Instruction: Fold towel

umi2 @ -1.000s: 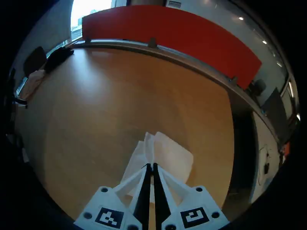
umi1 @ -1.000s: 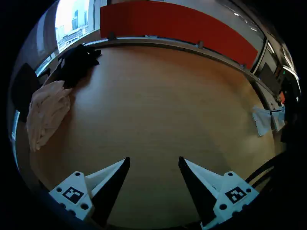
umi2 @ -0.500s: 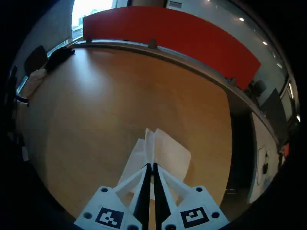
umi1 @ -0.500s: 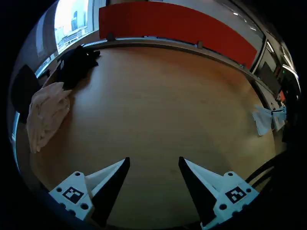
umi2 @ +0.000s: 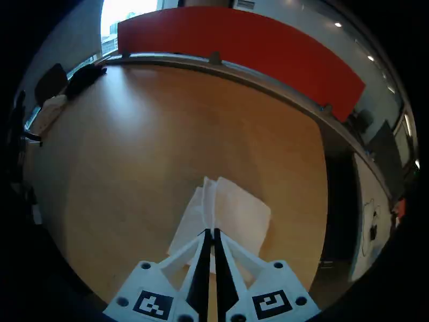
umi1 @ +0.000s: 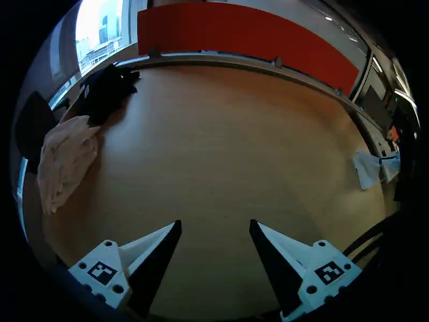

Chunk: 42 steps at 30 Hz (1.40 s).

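White towel lies on the wooden table, directly ahead of the right gripper. Its fingers are pinched together on a raised fold of the cloth. The rest spreads fwd and slightly right of the tips, long axis approx. along the fingers' line.

Left gripper hovers over bare wood w/ fingers wide apart, nothing between them. From there the towel sits far off to the right, near the table's right edge. So the right hand is much the nearer; the left would prob. need a long cross-table reach to take a second corner.

Room: broad bare wood left and fwd of the towel, table edge close on its right. Pink cloth and black cloth lie well apart at far left.
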Motion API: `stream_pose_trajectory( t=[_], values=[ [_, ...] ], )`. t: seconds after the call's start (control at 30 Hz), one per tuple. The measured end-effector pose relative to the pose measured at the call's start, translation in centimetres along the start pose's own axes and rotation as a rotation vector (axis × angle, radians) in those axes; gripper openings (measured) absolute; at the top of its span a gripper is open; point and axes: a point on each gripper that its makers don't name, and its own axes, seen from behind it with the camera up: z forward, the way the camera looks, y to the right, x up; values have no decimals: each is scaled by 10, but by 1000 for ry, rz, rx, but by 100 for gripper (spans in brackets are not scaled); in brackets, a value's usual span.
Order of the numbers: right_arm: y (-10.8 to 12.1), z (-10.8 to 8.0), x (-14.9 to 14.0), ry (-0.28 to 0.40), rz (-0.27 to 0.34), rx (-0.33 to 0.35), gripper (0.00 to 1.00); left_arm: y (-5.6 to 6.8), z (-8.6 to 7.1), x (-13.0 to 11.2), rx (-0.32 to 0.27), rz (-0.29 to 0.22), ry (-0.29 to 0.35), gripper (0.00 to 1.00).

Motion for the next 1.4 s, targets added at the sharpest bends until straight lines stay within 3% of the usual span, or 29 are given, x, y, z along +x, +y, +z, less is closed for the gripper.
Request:
stream_pose_trajectory(
  t=[0.3, 0.4, 0.53, 0.6, 0.83, 0.97, 1.03, 1.13, 1.4],
  values=[
    [-3, 4, -8, -18, -1, 3, 7, -3, 0, -1, 4, -3, -2, 94],
    [-6, 5, -11, -23, 2, 8, 16, -3, 0, -2, 5, -2, -4, 94],
    [-8, 7, -12, -25, 5, 13, 44, -3, -1, -2, 4, -2, -5, 94],
    [-8, 7, -12, -26, 6, 16, 52, -3, -1, -2, 4, -2, -5, 94],
    [-8, 8, -13, -28, 7, 14, 54, -2, -2, -1, 5, -2, -2, 94],
    [-8, 8, -11, -22, 14, 10, 64, -2, -2, -1, 5, -4, -1, 94],
    [-8, 8, -10, -18, 18, 7, 75, -2, -2, 0, 4, -5, 0, 94],
    [-9, 9, -9, -15, 24, 4, 98, -2, -2, 1, 3, -6, 3, 94],
    [-11, 10, -5, 2, 48, -9, 100, -1, -2, 5, 3, -6, 10, 94]
  ],
)
